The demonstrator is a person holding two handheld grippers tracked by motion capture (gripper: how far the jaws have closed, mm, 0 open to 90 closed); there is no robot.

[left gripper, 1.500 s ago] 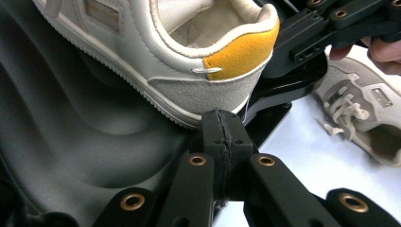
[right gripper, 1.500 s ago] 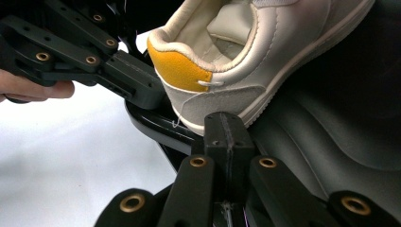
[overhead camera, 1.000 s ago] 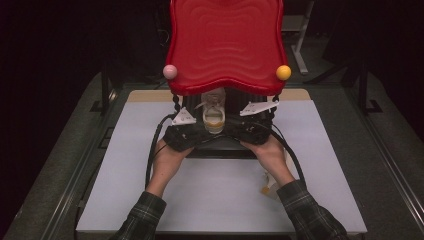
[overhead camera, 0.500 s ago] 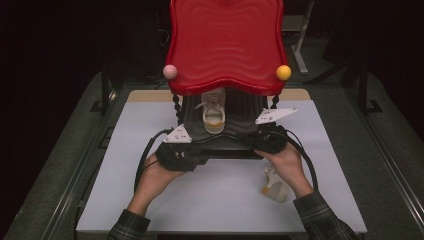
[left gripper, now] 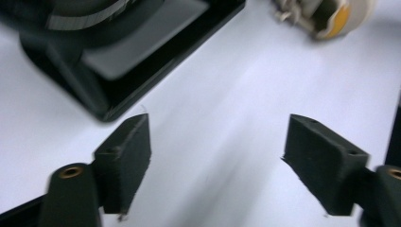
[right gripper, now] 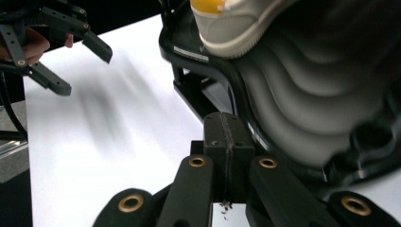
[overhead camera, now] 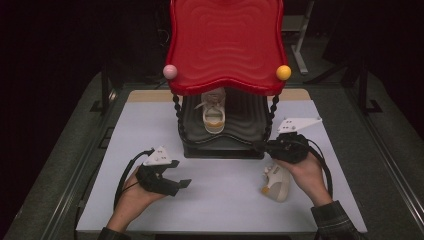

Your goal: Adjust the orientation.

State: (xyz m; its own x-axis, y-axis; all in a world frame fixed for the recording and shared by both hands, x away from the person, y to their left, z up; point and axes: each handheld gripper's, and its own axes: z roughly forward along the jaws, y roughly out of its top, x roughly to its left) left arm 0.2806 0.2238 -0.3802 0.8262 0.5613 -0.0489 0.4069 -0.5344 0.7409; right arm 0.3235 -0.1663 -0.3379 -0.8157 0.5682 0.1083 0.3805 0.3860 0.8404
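Note:
A pale sneaker (overhead camera: 214, 116) with a yellow insole stands on the black wavy lower shelf (overhead camera: 245, 130) of a stand with a red top (overhead camera: 225, 45). A second sneaker (overhead camera: 277, 182) lies on its side on the white mat by the person's right hand. My left gripper (overhead camera: 179, 174) is low at the front left, away from the stand. Its jaws have just been opening, and nothing lies between them (left gripper: 217, 137). My right gripper (overhead camera: 259, 146) is shut and empty at the shelf's front right corner, its tips (right gripper: 226, 127) beside the black shelf (right gripper: 293, 94) below the sneaker (right gripper: 236, 23).
The red top carries a pink ball (overhead camera: 170, 71) and a yellow ball (overhead camera: 283, 72) at its front corners, on twisted black posts. The white mat (overhead camera: 225, 205) spreads in front of the stand on a dark table with raised side rails.
Both hands have drawn back from the shelf, the left toward the front left and the right toward the right. The left jaws have opened. The sneaker stays on the shelf.

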